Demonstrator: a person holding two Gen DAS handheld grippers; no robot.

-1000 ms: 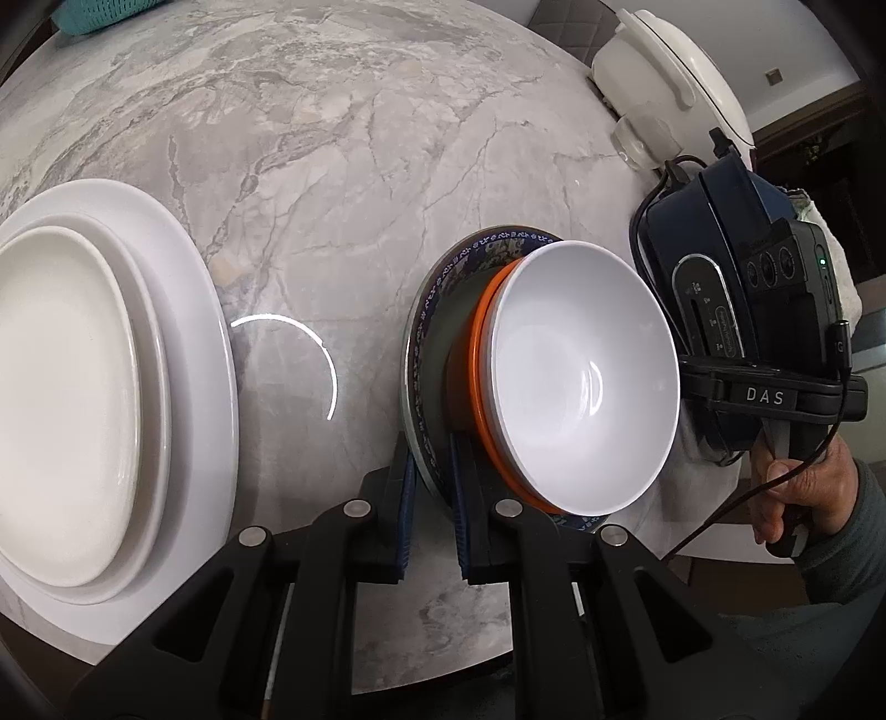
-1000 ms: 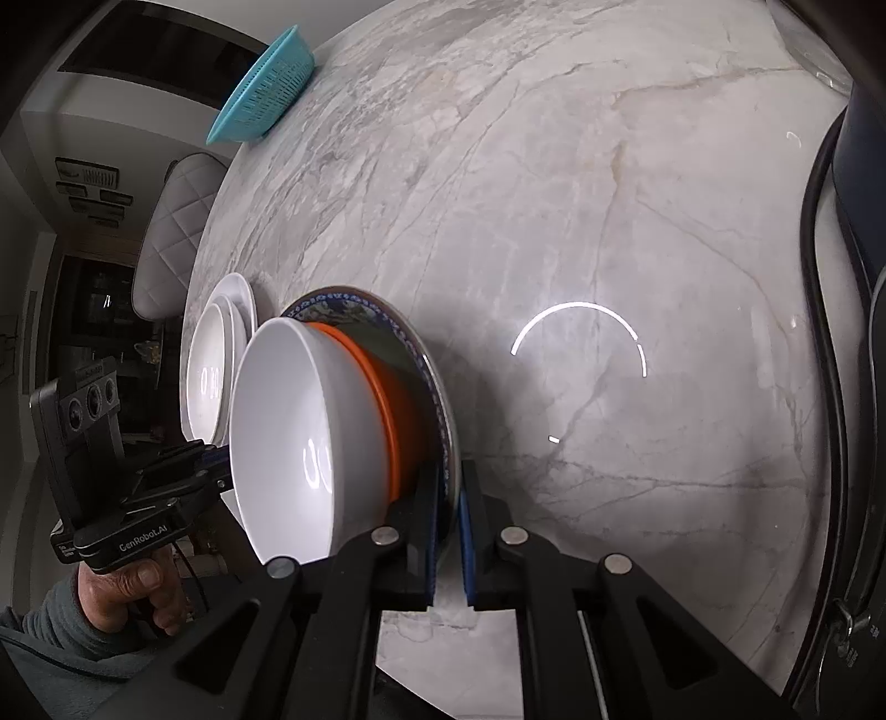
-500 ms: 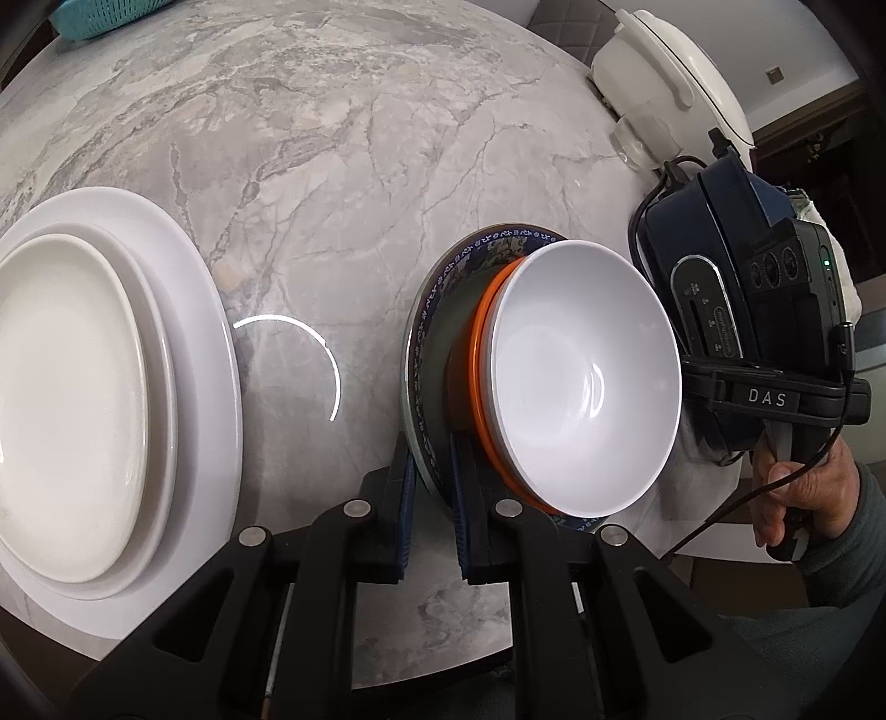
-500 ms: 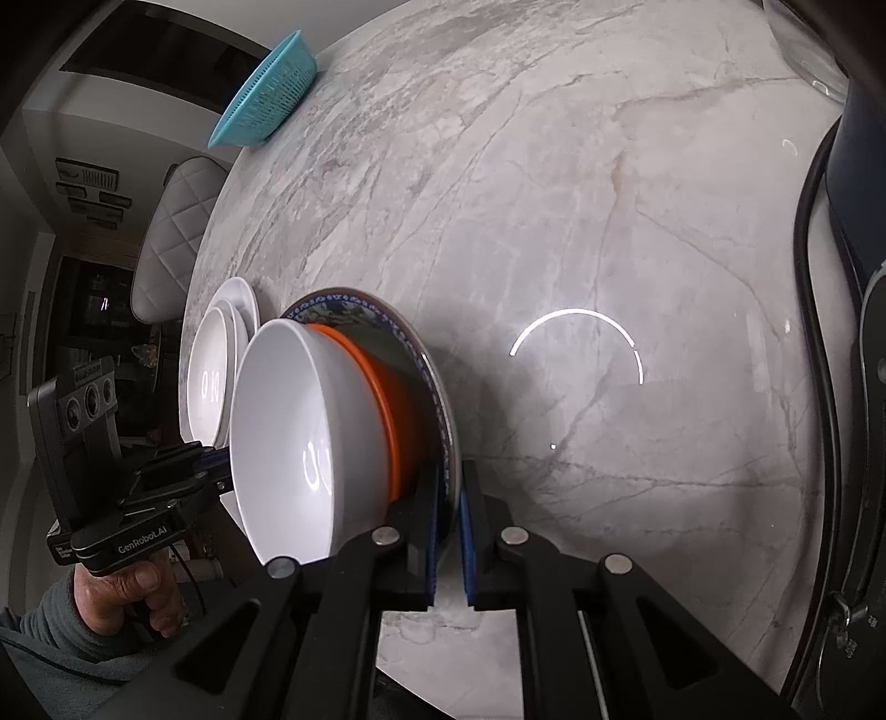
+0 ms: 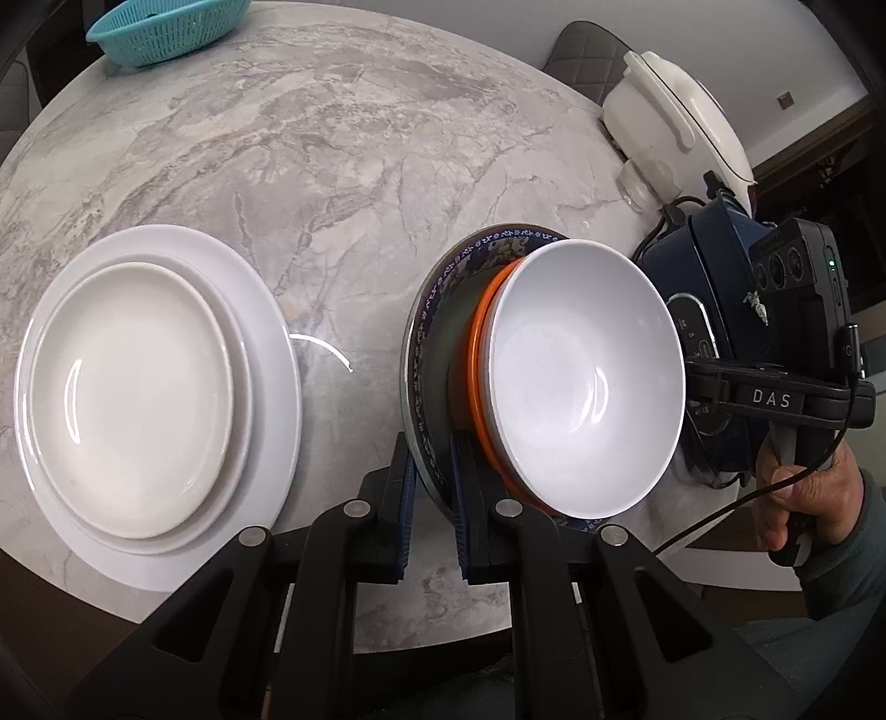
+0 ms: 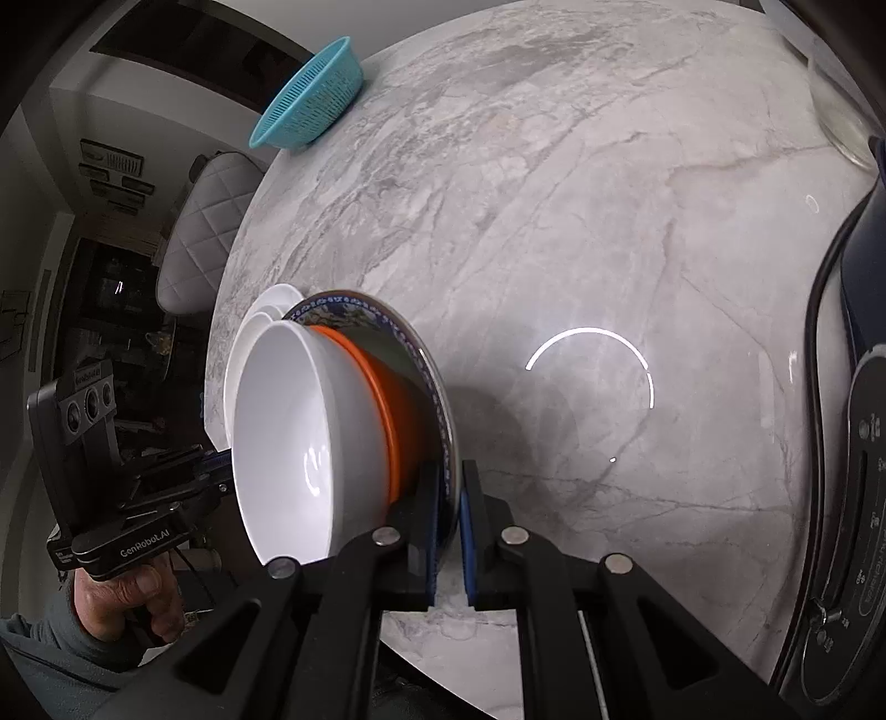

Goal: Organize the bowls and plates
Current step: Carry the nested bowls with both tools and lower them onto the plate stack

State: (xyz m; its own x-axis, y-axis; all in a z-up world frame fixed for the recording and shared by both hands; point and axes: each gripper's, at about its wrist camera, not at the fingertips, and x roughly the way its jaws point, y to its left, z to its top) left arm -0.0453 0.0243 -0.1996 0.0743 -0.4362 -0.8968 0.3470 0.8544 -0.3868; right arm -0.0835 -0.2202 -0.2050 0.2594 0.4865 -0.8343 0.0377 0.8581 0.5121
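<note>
A blue-patterned plate (image 5: 443, 282) carries an orange bowl (image 5: 477, 365) with a white bowl (image 5: 581, 387) nested in it. The whole pile hangs a little above the marble table (image 5: 360, 138). My left gripper (image 5: 432, 498) is shut on the plate's near rim. From the opposite side my right gripper (image 6: 451, 498) is shut on the rim of the same plate (image 6: 426, 354); the orange bowl (image 6: 398, 410) and white bowl (image 6: 288, 421) lie left of it. To the left a small white plate (image 5: 133, 399) lies on a large white plate (image 5: 277, 387).
A teal basket (image 5: 160, 27) sits at the table's far edge. A white cooker (image 5: 664, 111) and a dark blue appliance (image 5: 714, 266) with a black cord stand at the right. A hand (image 5: 797, 498) grips the right tool. A quilted chair (image 6: 199, 238) stands beyond the table.
Both grippers have risen with the plate and its bowls. The table and the white plates look farther off, and the teal basket has come into the left view.
</note>
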